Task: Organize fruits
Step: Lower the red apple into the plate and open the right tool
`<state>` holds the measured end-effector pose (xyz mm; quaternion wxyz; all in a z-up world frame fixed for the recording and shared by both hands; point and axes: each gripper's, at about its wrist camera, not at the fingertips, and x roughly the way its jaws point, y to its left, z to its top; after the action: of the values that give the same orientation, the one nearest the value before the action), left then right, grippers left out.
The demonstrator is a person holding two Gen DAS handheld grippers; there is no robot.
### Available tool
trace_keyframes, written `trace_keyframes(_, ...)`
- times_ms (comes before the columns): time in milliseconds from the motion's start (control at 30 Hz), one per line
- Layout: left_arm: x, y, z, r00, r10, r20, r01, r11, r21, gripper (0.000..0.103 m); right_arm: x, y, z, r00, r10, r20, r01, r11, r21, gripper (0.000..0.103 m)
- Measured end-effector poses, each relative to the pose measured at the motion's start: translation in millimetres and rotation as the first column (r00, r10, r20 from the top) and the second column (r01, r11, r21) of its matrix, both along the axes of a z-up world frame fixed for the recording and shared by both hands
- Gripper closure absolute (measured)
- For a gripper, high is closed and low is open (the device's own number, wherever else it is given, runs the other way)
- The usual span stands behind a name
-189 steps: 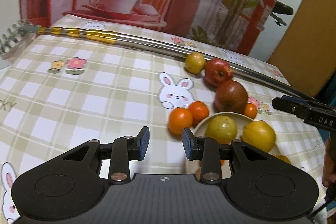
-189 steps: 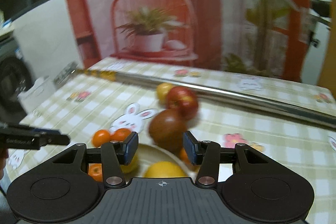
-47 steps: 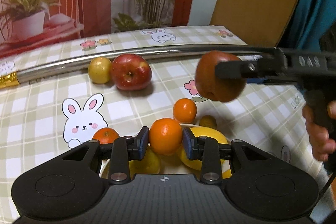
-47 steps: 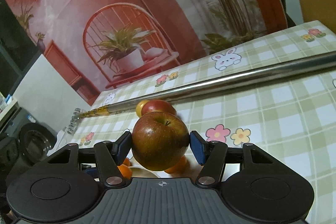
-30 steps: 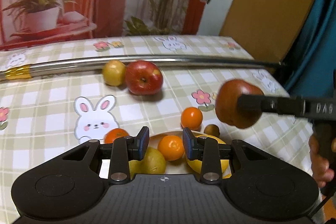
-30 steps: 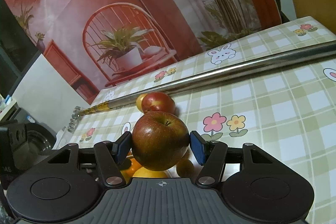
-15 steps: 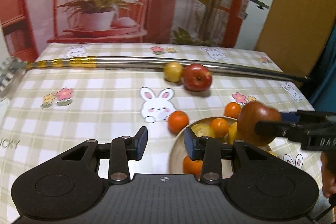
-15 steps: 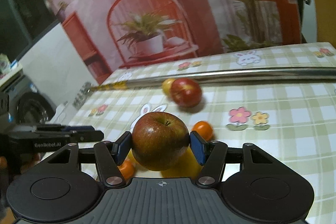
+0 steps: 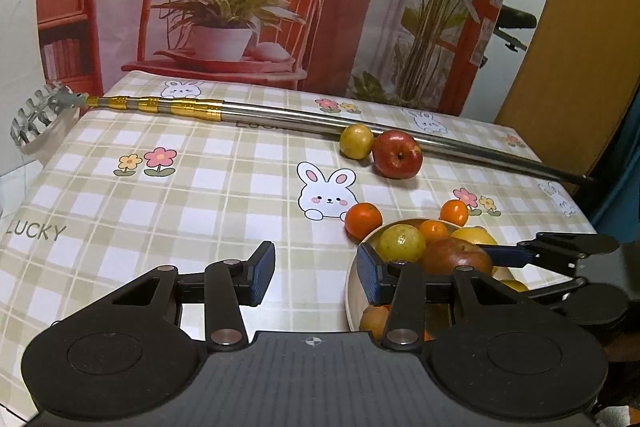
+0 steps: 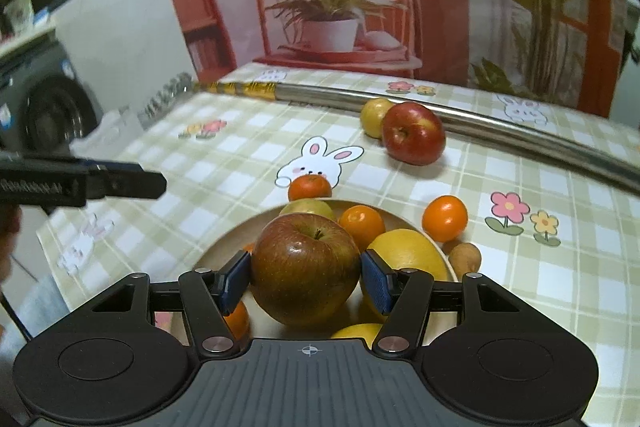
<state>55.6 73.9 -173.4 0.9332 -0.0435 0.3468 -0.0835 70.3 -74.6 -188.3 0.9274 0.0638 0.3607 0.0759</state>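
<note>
My right gripper [image 10: 306,279] is shut on a dark red-brown apple [image 10: 306,269] and holds it low over the beige bowl [image 10: 228,241]; the apple also shows in the left wrist view [image 9: 456,255]. The bowl [image 9: 352,283] holds a green-yellow fruit [image 9: 402,242], a small orange [image 10: 362,225], yellow citrus [image 10: 404,253] and more oranges. My left gripper [image 9: 316,271] is open and empty, left of the bowl above the tablecloth. A red apple [image 10: 414,133] and a yellow fruit [image 10: 374,117] lie by the pole. Two oranges [image 10: 310,187] [image 10: 445,218] and a small brown fruit [image 10: 464,255] lie beside the bowl.
A long metal pole [image 9: 280,117] with a gold section and a rake head [image 9: 34,115] crosses the back of the table. The checked bunny tablecloth [image 9: 180,187] covers the table. A plant-and-chair backdrop stands behind; a washing machine [image 10: 44,103] is at the left.
My right gripper has lowered the dark apple over the bowl. My left gripper stays open and has drawn back to the left of the bowl.
</note>
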Motion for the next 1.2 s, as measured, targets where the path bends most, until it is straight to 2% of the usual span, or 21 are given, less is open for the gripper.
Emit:
trace_keyframes(133,-3,1,0,1.000,-0.001,0.009,0.001,1.000,-0.026,0.056,1,13,-2,1.000,0.021,0.013,-0.020,0.996,-0.086,0.047)
trace_keyframes(367,-8,0,-3,1.000,-0.006,0.008,0.007,0.999,-0.043,0.056,-2,21,-5,0.999,0.037,0.020,-0.034,0.988,-0.153,0.047)
trace_keyframes(1200,-10,-2,-5,1.000,0.008,-0.021,-0.009,0.999,-0.034,0.056,-5,16,-11,0.999,0.005,0.032,-0.003,0.996,-0.086,0.046)
